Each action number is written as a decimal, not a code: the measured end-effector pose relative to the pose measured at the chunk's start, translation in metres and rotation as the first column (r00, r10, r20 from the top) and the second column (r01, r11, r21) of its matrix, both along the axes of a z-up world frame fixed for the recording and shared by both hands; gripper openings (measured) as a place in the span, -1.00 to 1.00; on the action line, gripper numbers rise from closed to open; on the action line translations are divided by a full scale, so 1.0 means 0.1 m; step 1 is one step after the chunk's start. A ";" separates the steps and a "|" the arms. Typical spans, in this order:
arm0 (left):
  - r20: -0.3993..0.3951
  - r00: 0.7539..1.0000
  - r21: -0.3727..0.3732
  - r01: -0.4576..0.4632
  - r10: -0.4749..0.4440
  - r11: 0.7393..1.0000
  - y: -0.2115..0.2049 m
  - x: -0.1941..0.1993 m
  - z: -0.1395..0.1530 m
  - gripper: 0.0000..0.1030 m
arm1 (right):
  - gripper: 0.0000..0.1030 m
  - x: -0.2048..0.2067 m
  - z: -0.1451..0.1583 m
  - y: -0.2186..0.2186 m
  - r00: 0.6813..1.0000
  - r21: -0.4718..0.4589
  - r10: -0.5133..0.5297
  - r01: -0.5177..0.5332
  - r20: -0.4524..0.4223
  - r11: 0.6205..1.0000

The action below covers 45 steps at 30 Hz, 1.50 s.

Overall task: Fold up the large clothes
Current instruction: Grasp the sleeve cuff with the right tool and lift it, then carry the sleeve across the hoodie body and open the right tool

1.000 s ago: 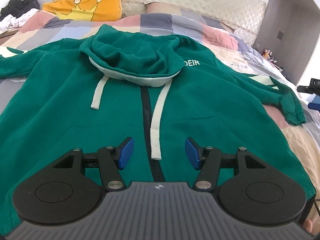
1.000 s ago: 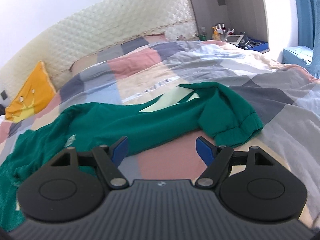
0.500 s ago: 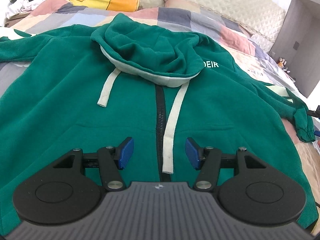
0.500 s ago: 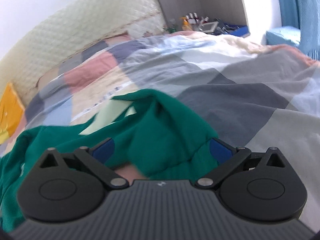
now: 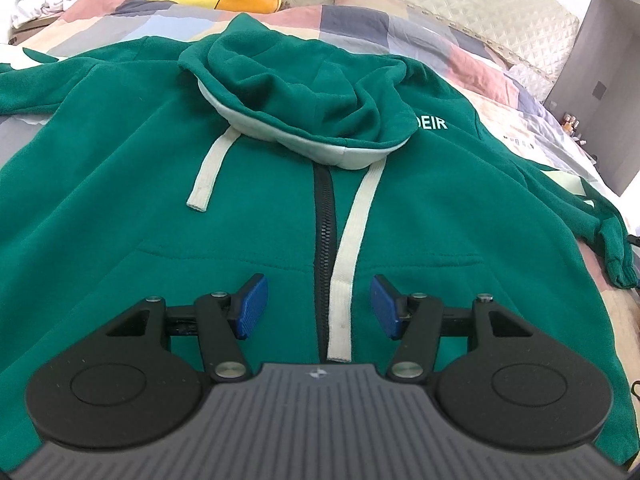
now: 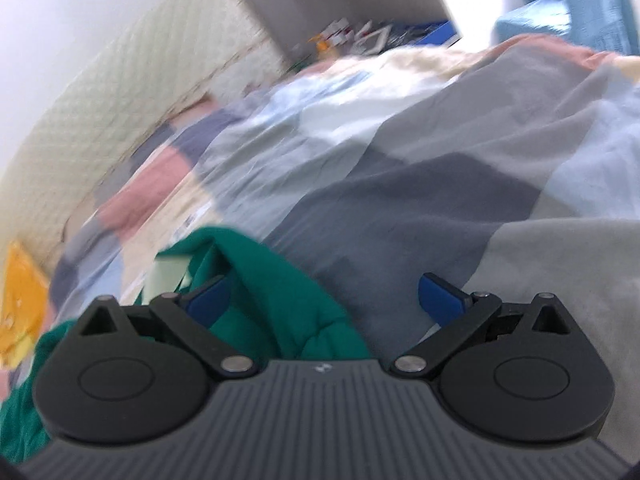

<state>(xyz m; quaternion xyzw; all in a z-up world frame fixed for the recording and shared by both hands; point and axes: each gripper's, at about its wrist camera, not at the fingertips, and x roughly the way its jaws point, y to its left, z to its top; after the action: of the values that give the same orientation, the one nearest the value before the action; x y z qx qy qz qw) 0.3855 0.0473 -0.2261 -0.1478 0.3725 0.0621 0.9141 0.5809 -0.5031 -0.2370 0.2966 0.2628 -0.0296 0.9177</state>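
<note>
Right wrist view: the soft, floppy green hoodie sleeve is best pinched at its cuff, between the wide-apart right gripper jaws.

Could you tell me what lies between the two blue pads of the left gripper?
In the left wrist view, the hoodie's black zipper and its longer white drawstring lie on the green front between the open left gripper pads.

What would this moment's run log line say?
garment: green hoodie flat on bed, unfolded | left tool: open above zipper, empty | right tool: open at sleeve, no grip
</note>
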 end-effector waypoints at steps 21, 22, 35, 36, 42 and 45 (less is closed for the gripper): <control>0.013 0.999 -0.079 -0.045 0.046 0.996 0.35 -0.10 0.23 0.22 | -0.67 0.29 1.76 -0.31 0.997 -0.159 -0.025 0.036 0.071 0.987; 0.014 0.999 -0.075 -0.047 0.048 0.996 0.37 -0.10 0.26 0.22 | -0.67 0.31 1.89 -0.24 0.997 -0.182 -0.015 0.028 0.071 0.983; 0.082 0.997 -0.016 -0.010 0.011 1.000 0.63 -0.32 0.69 0.22 | -0.67 -0.07 3.24 1.57 0.972 -0.278 0.218 -0.186 0.089 0.942; 0.097 0.995 -0.004 -0.010 0.011 1.000 0.66 -0.37 0.73 0.22 | -0.67 -0.17 3.34 1.76 0.965 -0.282 0.243 -0.207 0.101 0.937; 0.208 0.976 -0.032 -0.055 0.060 0.998 1.00 -0.76 1.03 0.22 | -0.67 -0.84 3.78 2.94 0.895 -0.294 0.405 -0.343 0.185 0.892; 0.255 0.961 -0.086 -0.086 0.106 0.993 1.24 -0.95 1.13 0.22 | -0.67 -1.17 3.79 3.48 0.848 -0.281 0.480 -0.416 0.224 0.865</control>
<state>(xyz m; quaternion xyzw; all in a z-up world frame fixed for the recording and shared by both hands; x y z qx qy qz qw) 0.2901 0.1715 -0.1134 -0.2062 0.2442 0.0727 0.9448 0.4634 -0.1551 0.1416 0.1232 0.1845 0.2004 0.9543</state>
